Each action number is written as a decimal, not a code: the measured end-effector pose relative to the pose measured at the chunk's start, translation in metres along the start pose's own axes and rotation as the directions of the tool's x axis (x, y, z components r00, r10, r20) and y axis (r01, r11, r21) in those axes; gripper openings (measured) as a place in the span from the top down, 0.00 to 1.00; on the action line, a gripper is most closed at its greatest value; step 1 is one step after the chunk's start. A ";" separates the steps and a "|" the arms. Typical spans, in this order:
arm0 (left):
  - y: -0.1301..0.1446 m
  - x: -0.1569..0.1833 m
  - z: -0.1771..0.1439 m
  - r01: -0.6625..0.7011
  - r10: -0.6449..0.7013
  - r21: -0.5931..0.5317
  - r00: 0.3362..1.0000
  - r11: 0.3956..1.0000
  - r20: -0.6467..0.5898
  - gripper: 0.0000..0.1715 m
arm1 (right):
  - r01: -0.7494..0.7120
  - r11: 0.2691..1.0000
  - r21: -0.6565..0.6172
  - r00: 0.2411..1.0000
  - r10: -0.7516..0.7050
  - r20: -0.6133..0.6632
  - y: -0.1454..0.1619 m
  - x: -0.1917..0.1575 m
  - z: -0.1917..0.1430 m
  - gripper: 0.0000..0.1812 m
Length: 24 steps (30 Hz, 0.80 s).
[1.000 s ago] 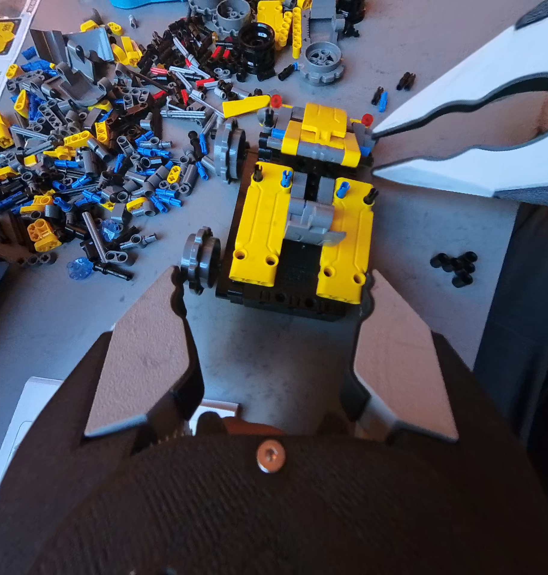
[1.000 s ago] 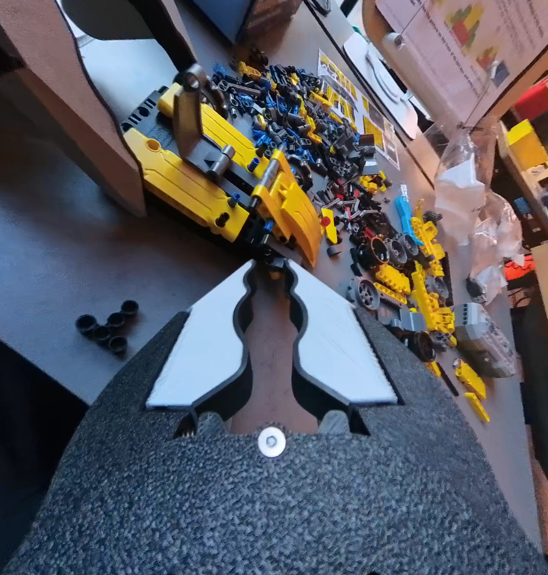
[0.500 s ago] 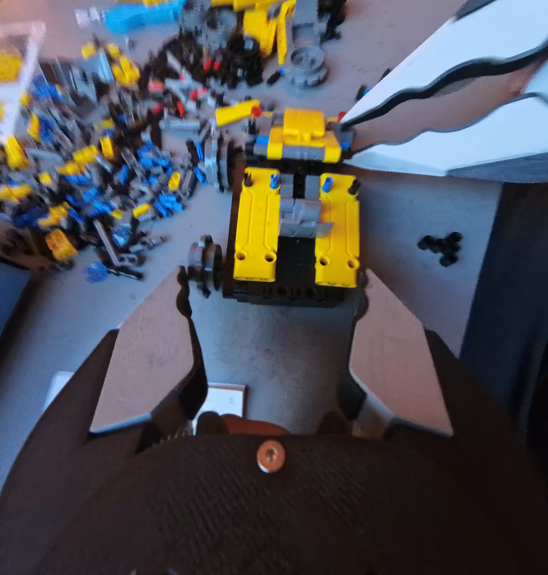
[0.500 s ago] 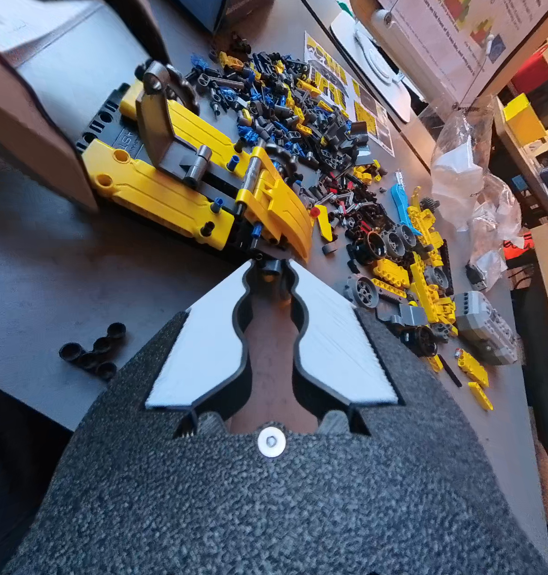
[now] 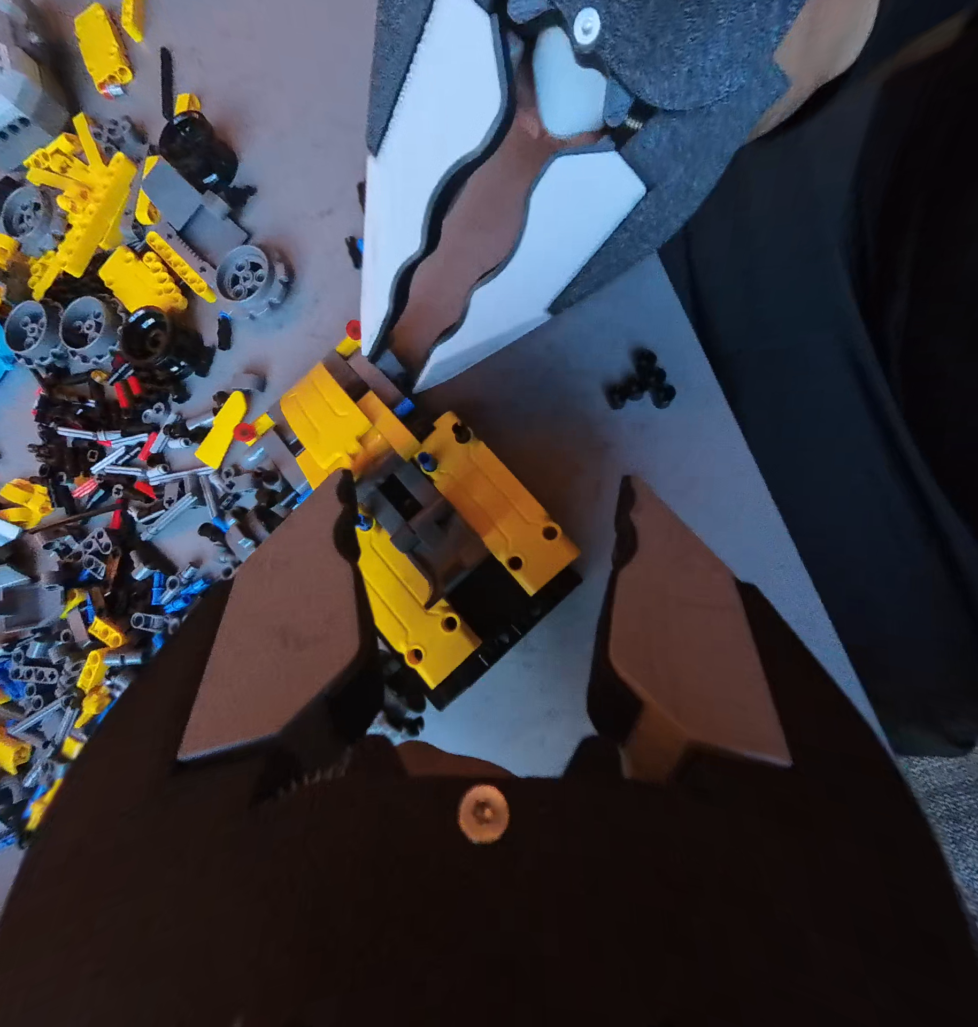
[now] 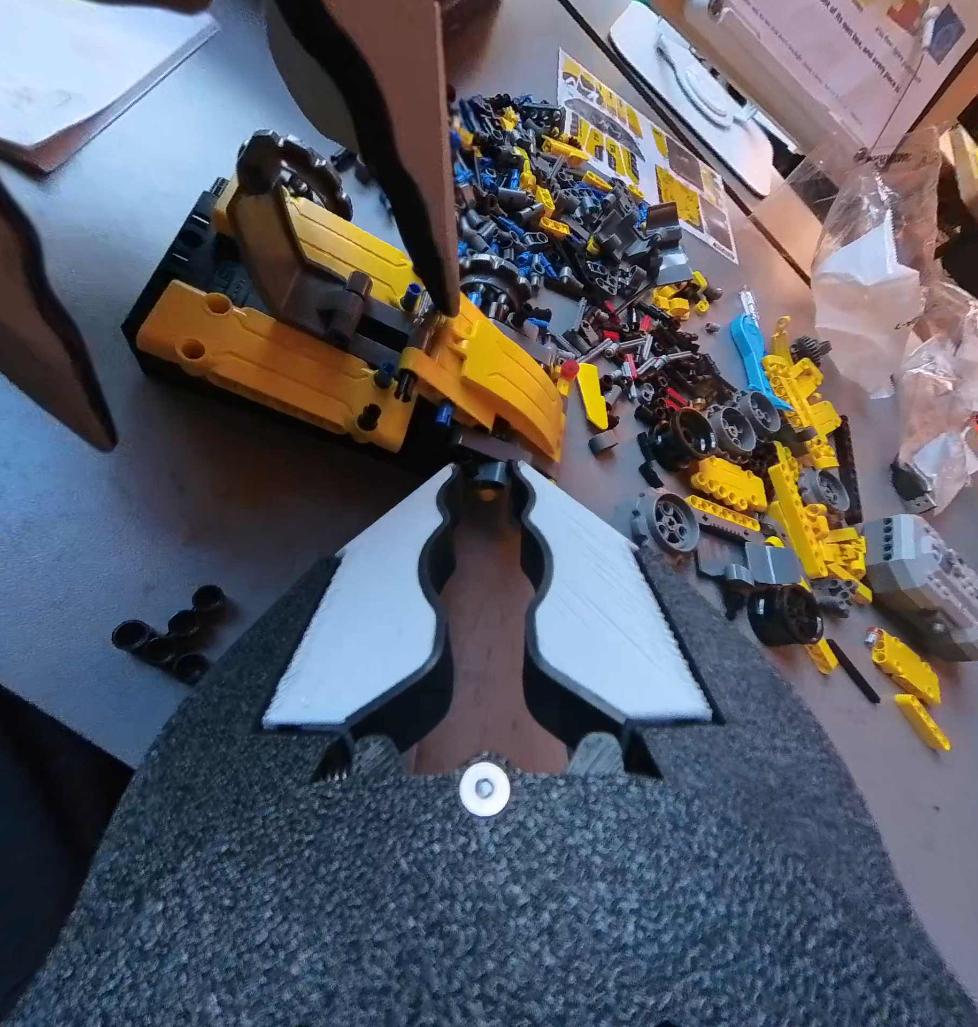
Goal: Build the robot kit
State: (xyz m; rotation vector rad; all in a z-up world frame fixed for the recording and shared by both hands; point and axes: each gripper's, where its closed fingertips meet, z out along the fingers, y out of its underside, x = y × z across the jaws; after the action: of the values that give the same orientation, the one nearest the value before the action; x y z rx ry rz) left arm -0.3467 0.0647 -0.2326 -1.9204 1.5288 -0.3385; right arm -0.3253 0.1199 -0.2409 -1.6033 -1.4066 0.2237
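A yellow and black brick vehicle model (image 5: 475, 517) lies on the grey table (image 5: 559, 711). My left gripper (image 5: 485, 489) is open, its brown fingers either side of the model's middle. In the right wrist view one brown finger (image 6: 420, 166) touches the top of the model (image 6: 286, 355) near its grey hinge; the other brown finger stands apart from it at the left. My right gripper (image 6: 485, 471) is shut on a small black connector piece (image 6: 489, 477) at the model's front corner. It also shows in the left wrist view (image 5: 392, 364).
A wide pile of loose yellow, black, blue and grey pieces (image 5: 86, 500) lies beside the model. Wheels (image 6: 720, 433), a grey block (image 6: 920, 578), printed sheets (image 6: 642, 139) and plastic bags (image 6: 892, 250) lie beyond. A black connector cluster (image 6: 167, 633) sits near the table edge. Spacing between my two grippers at the tips: around 7 cm.
My left gripper has swung round and moved forward, so its fingers now flank the model instead of standing behind it. My right gripper has stayed shut at the model's front corner.
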 end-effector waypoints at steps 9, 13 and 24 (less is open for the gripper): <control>0.001 0.000 0.003 0.019 -0.020 0.045 1.000 0.999 0.012 0.41 | -0.166 0.986 -0.014 0.980 0.167 0.106 -0.002 0.004 0.007 0.91; 0.001 -0.001 0.005 0.024 -0.025 0.053 0.999 0.998 0.021 0.41 | -0.310 0.950 -0.034 0.929 0.310 0.202 -0.002 0.006 0.008 0.91; 0.001 -0.004 0.004 0.025 -0.028 0.053 0.998 0.998 0.048 0.43 | -0.720 0.666 -0.197 0.503 0.696 0.513 -0.004 0.008 0.003 0.98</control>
State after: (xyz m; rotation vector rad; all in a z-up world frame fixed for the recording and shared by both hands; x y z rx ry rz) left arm -0.3460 0.0697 -0.2358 -1.8963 1.4500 -0.3377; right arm -0.3271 0.1279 -0.2357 -2.1176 -1.0092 1.3079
